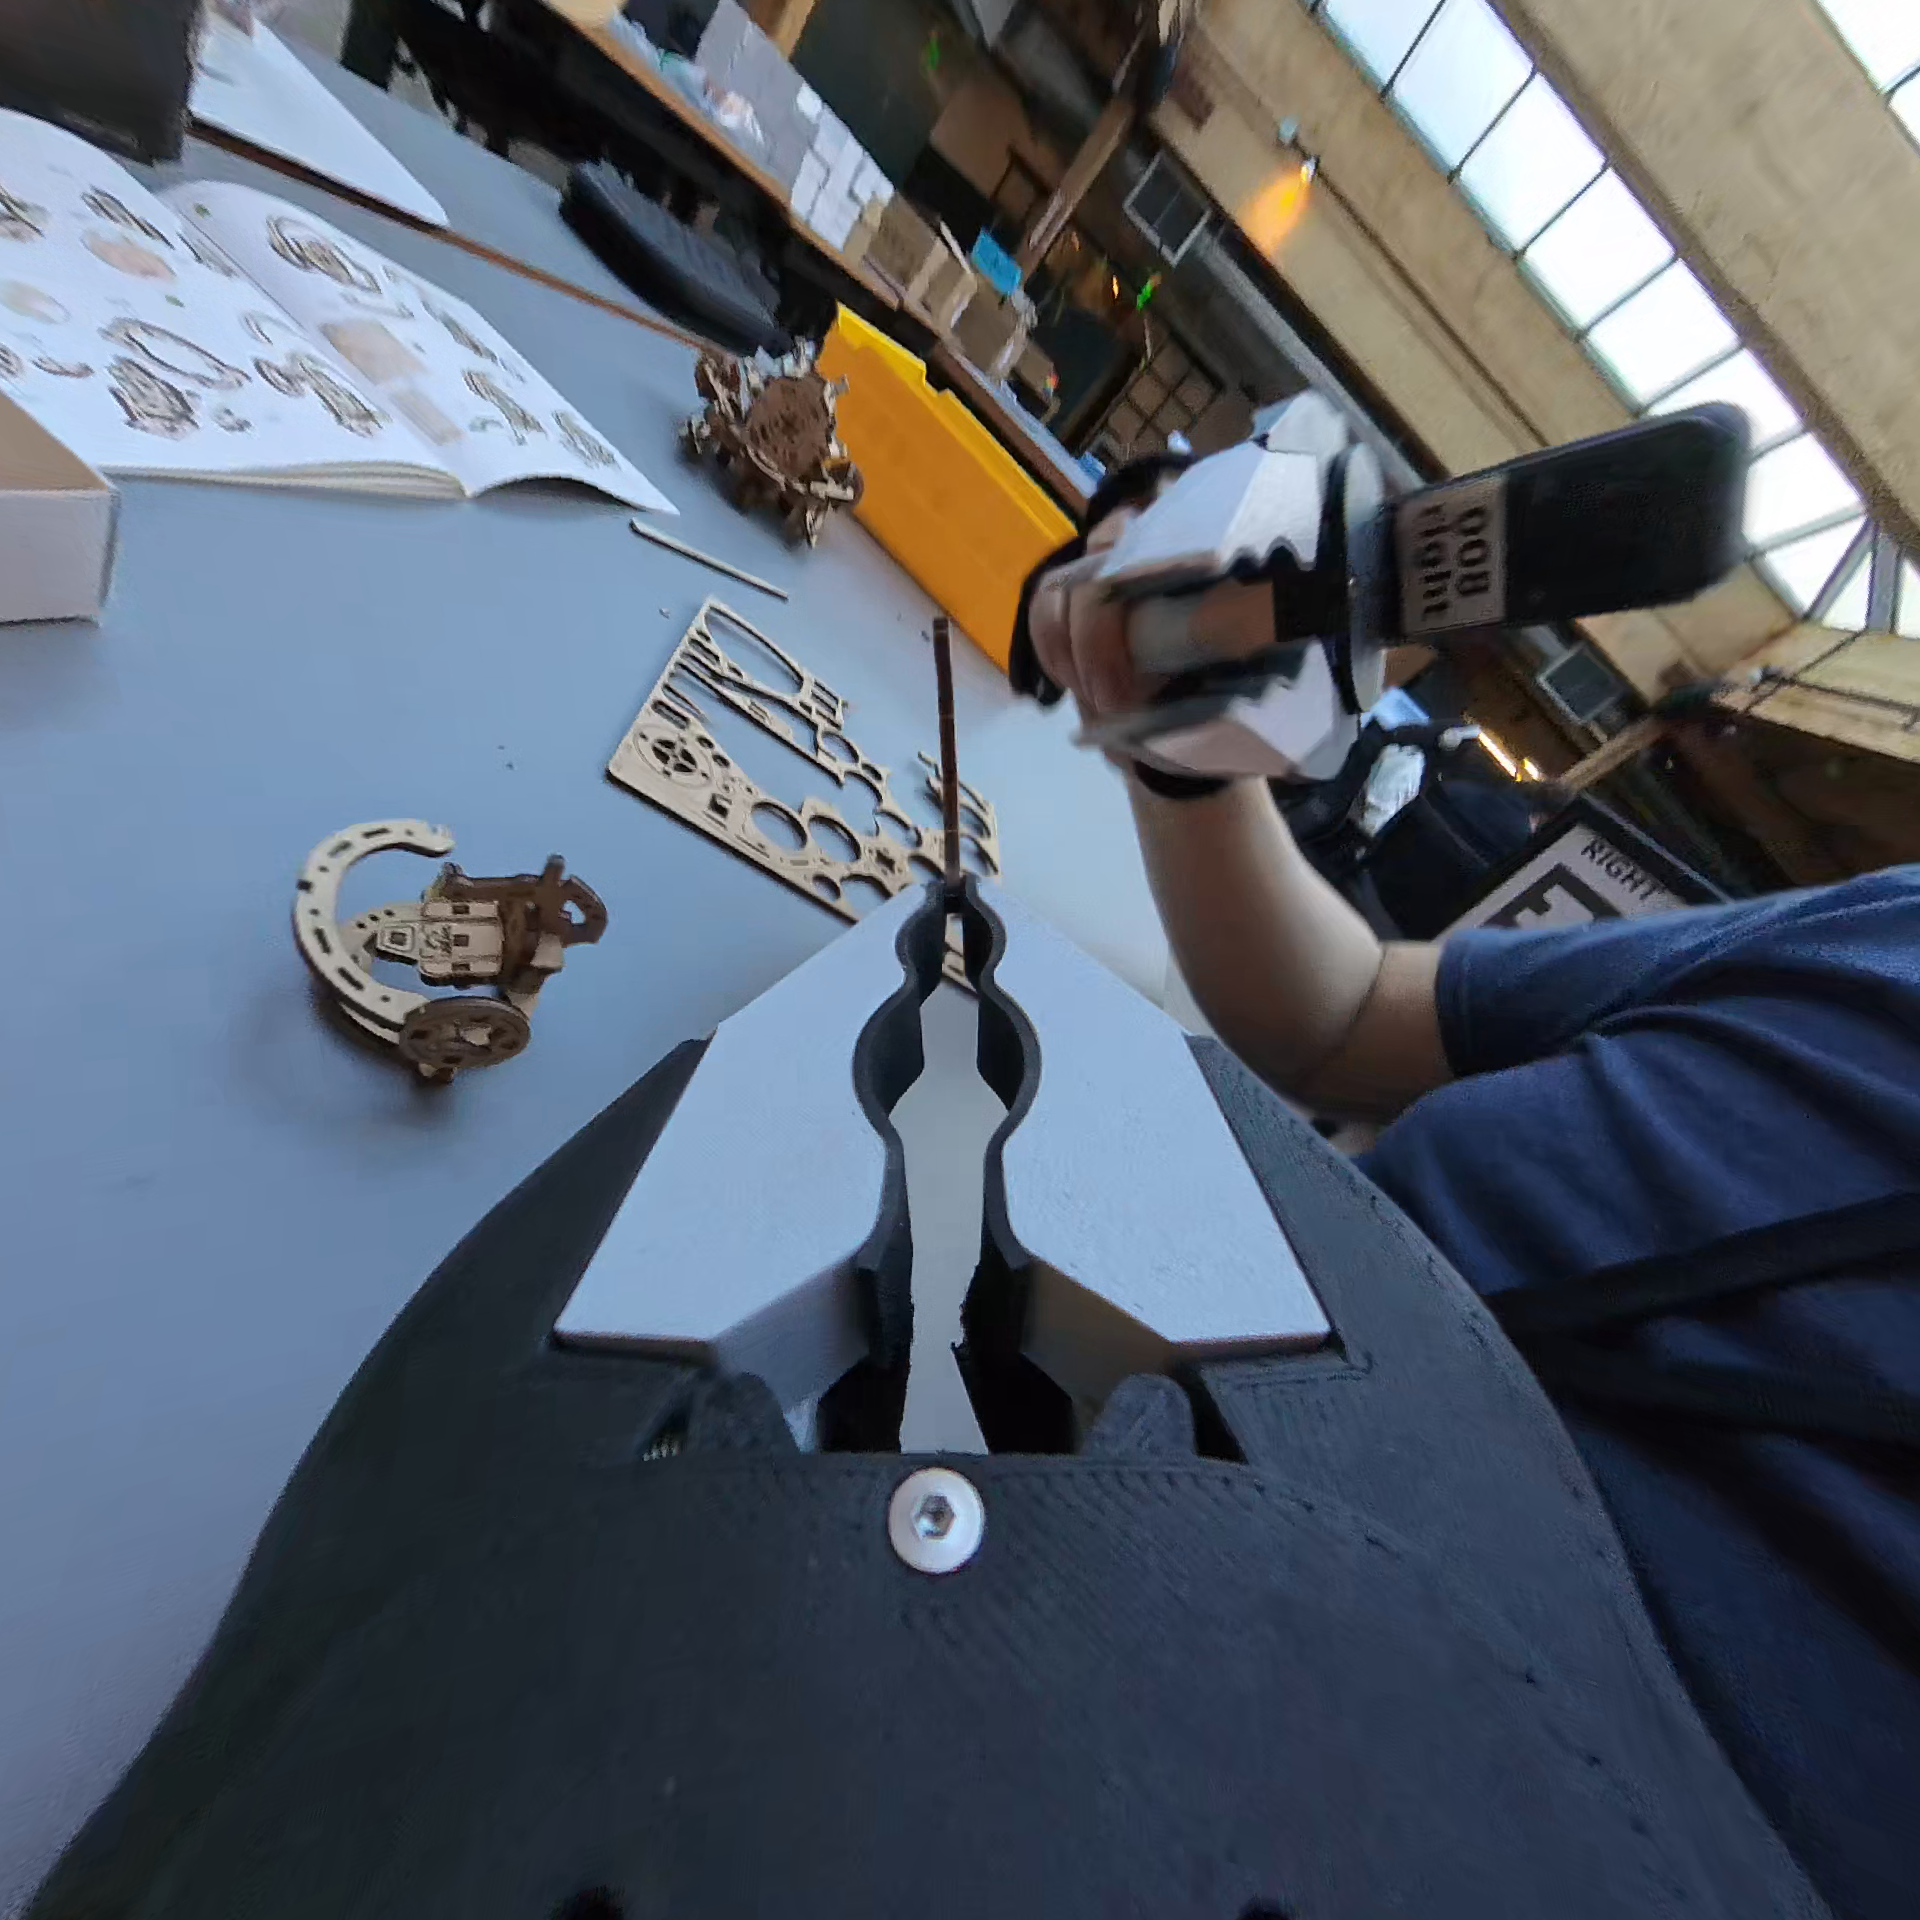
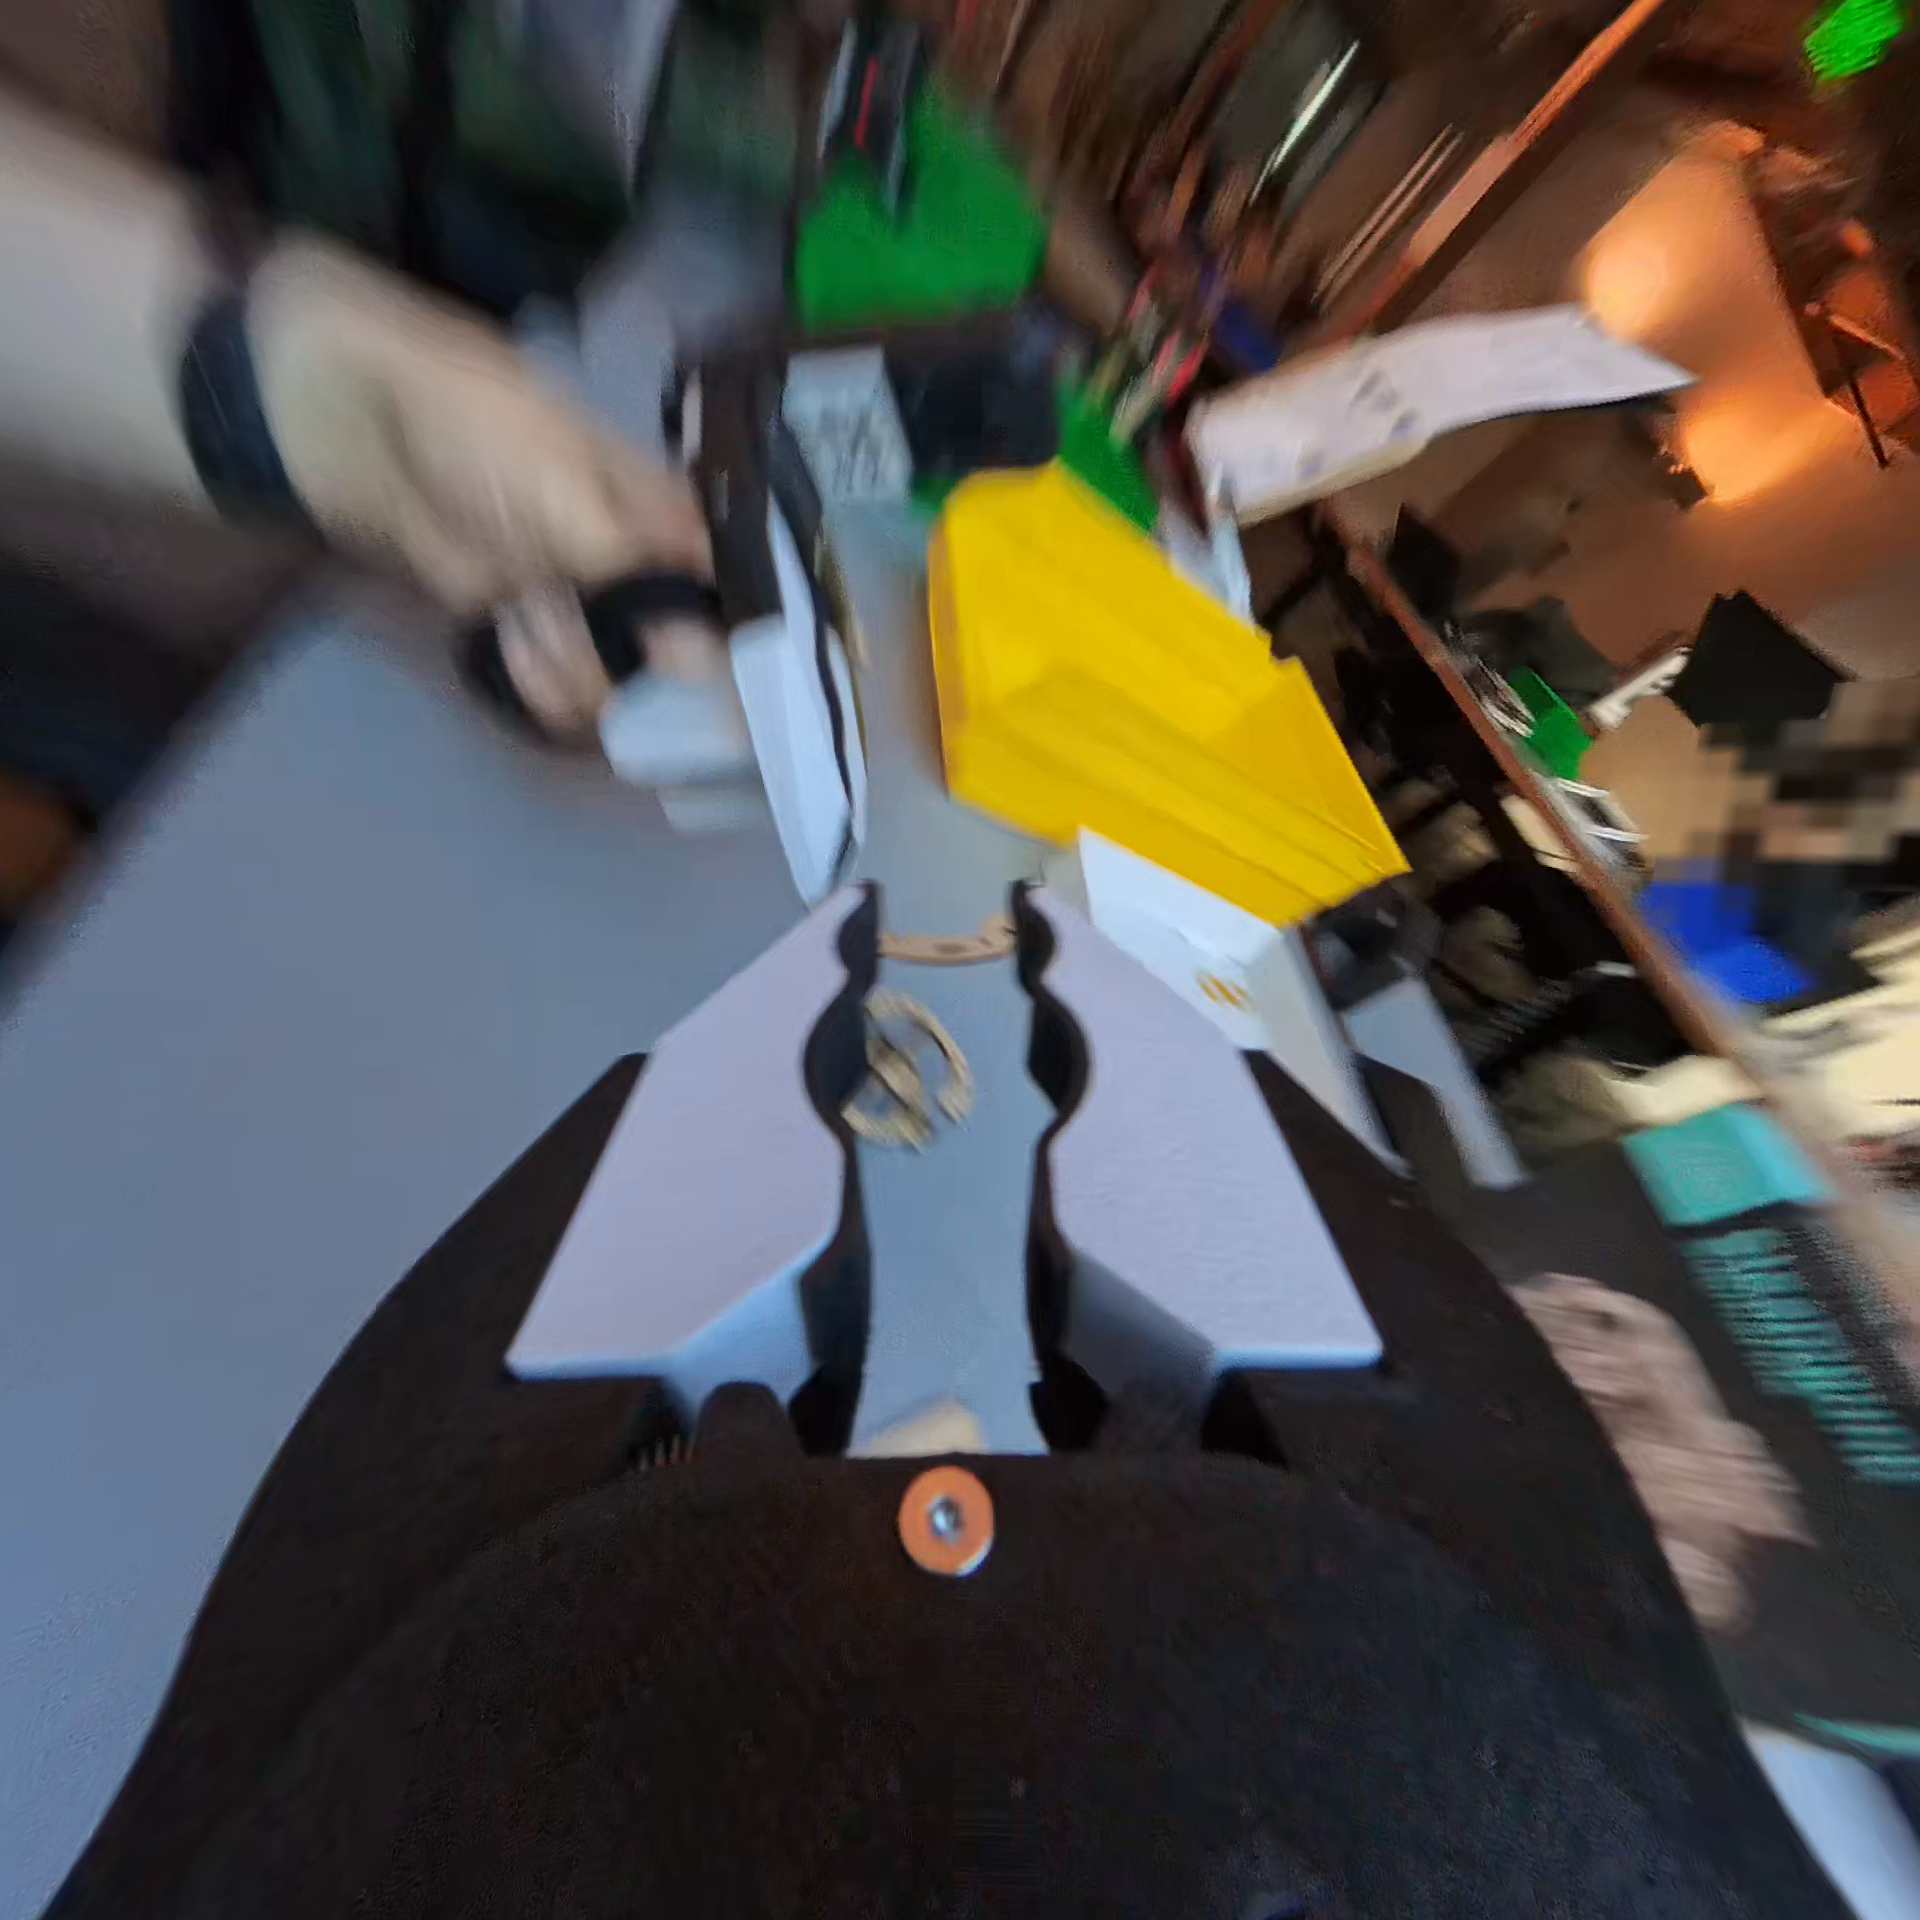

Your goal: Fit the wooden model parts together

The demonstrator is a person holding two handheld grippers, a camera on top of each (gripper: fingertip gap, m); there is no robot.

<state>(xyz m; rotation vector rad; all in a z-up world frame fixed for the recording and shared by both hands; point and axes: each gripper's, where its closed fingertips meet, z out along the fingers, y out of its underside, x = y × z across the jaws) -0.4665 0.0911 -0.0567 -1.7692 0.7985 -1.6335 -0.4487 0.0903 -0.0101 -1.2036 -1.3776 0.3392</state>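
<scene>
My left gripper is shut on a thin dark wooden part, seen edge-on, which stands up from the fingertips. Below on the grey table lie a cut-out wooden sheet and a part-built model with a horseshoe-shaped arc. My right gripper is held in the air and grips a small flat round wooden piece across its tips. This view is blurred. The part-built model shows through the gap between the fingers. The left gripper is ahead of it.
An open instruction booklet, a second wooden assembly, a loose wooden stick and a white box lie on the table. A yellow bin stands at the far edge. The person's arm is at the right. About 5 cm separates my left fingertips from my right.
</scene>
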